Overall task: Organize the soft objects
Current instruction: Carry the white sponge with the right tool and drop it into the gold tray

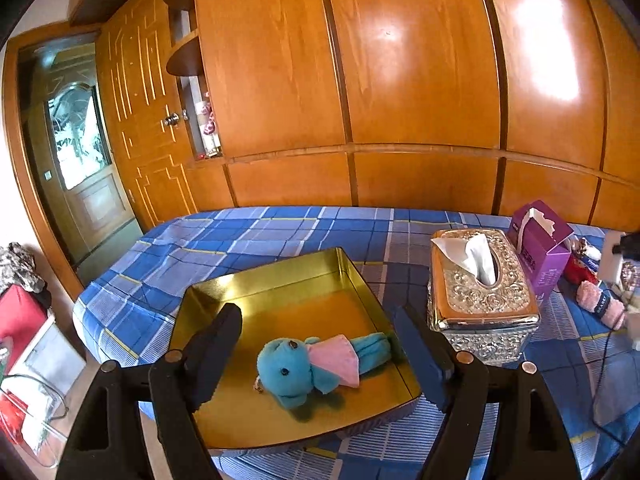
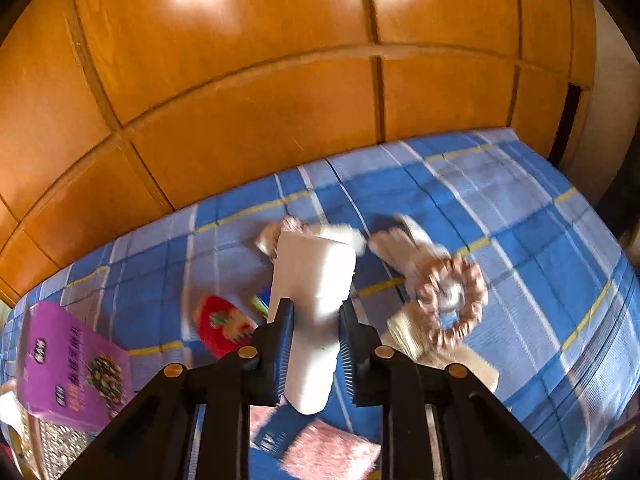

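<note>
We see our left gripper (image 1: 320, 364) at lower centre, jaws spread wide and empty. Our right gripper (image 2: 316, 350), lower centre, is clamped on a white roll (image 2: 314, 300).
</note>
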Action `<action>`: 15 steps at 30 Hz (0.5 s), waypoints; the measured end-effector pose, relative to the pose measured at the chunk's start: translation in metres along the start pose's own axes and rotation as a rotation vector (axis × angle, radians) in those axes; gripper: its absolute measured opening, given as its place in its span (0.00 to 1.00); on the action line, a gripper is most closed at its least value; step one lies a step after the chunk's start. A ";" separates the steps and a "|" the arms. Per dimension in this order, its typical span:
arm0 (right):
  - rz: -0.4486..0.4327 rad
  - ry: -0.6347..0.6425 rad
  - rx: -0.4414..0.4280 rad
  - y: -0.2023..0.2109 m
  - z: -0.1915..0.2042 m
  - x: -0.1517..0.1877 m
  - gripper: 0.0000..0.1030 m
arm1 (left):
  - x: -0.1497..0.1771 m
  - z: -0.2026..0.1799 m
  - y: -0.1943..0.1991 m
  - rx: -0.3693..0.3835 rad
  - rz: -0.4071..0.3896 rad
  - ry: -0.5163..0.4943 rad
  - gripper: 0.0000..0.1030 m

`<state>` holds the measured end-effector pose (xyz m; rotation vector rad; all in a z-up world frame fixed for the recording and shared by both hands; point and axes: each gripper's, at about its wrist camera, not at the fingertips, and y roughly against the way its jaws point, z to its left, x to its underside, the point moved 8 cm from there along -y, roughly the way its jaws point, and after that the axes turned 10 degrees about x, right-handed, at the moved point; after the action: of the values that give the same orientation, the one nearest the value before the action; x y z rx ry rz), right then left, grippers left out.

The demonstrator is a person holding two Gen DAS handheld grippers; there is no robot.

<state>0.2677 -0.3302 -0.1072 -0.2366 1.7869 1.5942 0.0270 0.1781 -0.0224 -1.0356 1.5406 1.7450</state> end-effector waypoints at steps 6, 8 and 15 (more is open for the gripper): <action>-0.088 0.077 -0.086 0.051 0.067 -0.048 0.20 | 0.007 0.008 -0.004 0.002 0.015 0.018 0.78; -0.116 0.106 -0.138 0.073 0.096 -0.057 0.20 | 0.009 0.012 -0.006 -0.005 0.019 0.026 0.78; -0.172 0.340 -0.411 0.169 0.253 -0.041 0.20 | 0.021 0.034 -0.009 -0.035 0.039 0.063 0.78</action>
<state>0.2978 -0.0731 0.0572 -0.8754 1.6042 1.8623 0.0173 0.2112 -0.0436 -1.0943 1.5843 1.7870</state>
